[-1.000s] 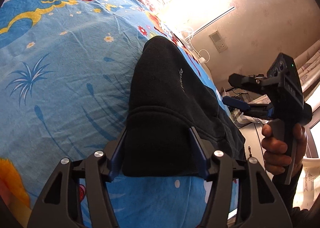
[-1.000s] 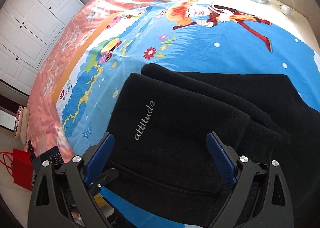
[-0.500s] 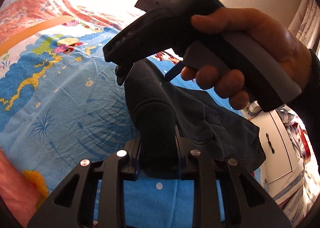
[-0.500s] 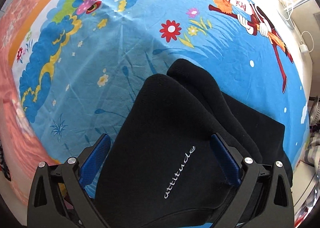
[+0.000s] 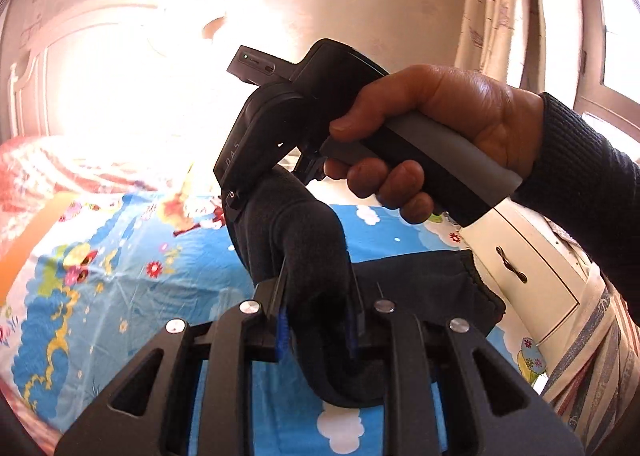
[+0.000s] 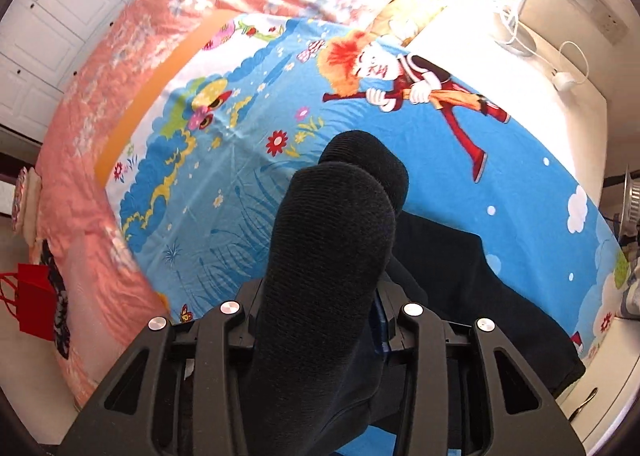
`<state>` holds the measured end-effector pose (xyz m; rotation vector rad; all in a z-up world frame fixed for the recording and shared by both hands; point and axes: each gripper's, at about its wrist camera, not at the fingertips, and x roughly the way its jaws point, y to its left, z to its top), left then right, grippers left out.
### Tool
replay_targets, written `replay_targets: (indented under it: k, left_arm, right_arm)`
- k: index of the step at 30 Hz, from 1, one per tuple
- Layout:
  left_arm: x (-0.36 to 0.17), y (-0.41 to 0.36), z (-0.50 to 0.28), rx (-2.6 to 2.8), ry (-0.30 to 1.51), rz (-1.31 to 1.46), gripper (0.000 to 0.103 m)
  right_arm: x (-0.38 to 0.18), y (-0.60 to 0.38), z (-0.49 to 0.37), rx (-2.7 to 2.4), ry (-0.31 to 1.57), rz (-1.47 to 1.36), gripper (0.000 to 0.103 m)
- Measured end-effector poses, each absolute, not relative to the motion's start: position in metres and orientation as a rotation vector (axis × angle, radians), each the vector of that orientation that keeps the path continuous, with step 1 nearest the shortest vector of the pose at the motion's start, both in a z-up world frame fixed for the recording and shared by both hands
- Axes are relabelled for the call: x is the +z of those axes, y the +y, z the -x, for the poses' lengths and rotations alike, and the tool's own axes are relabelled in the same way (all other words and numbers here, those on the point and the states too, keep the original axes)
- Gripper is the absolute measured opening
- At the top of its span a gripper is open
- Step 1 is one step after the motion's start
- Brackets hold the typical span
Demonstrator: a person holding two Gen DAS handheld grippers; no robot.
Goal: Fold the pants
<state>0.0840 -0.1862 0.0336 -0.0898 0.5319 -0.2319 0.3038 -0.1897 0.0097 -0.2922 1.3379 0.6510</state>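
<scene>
The black pants (image 5: 304, 248) lie on a bed with a blue cartoon sheet (image 5: 120, 288). My left gripper (image 5: 318, 320) is shut on a bunched fold of the pants and holds it lifted. My right gripper (image 6: 320, 304) is shut on another thick fold of the pants (image 6: 332, 240), raised above the sheet (image 6: 224, 192). The rest of the pants (image 6: 472, 296) trails down flat on the bed to the right. In the left wrist view the right gripper's body (image 5: 320, 116) and the hand holding it sit just above and beyond the lifted fold.
A pink quilt (image 6: 120, 56) covers the bed's far side. A white cabinet (image 5: 528, 276) stands by the bed's right edge. White wardrobe doors (image 6: 60, 16) and a red bag (image 6: 32, 304) on the floor are at the left. A curtained window (image 5: 560, 16) is at right.
Both grippers have closed on the pants' end and lifted it off the bed. The right gripper went from open over the flat fabric to shut; the two grippers came close together.
</scene>
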Motion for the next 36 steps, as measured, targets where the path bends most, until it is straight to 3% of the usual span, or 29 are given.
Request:
replay_targets:
  k: [6, 10, 15, 20, 26, 29, 30, 32, 36]
  left_arm:
    - [0.061, -0.326, -0.107, -0.371, 0.501, -0.176, 0.021]
    - [0.034, -0.432, -0.119, -0.477, 0.525, -0.310, 0.021]
    - [-0.047, -0.548, -0.117, -0.532, 0.574, -0.474, 0.021]
    - [-0.109, -0.602, -0.106, -0.481, 0.562, -0.591, 0.021]
    - [-0.113, -0.613, -0.111, -0.425, 0.498, -0.626, 0.021]
    - [-0.140, -0.625, -0.117, -0.485, 0.592, -0.652, 0.033]
    - [-0.145, -0.625, -0.113, -0.522, 0.610, -0.648, 0.045]
    - [-0.143, -0.618, -0.094, -0.599, 0.579, -0.640, 0.056]
    - [-0.120, -0.557, -0.072, -0.658, 0.551, -0.518, 0.058]
  right_arm:
    - [0.043, -0.359, -0.322, 0.542, 1.279, 0.050, 0.036]
    - [0.000, -0.473, -0.321, 0.400, 1.325, -0.013, 0.033]
    - [-0.086, -0.565, -0.322, 0.252, 1.446, -0.033, 0.030]
    - [-0.121, -0.594, -0.323, 0.292, 1.449, -0.083, 0.030]
    - [-0.107, -0.604, -0.327, 0.343, 1.360, -0.115, 0.029]
    - [-0.132, -0.610, -0.331, 0.242, 1.400, -0.066, 0.037]
    - [-0.134, -0.612, -0.331, 0.239, 1.397, -0.056, 0.041]
    - [-0.127, -0.608, -0.329, 0.225, 1.365, 0.001, 0.046]
    - [-0.109, -0.608, -0.326, 0.139, 1.306, 0.087, 0.077]
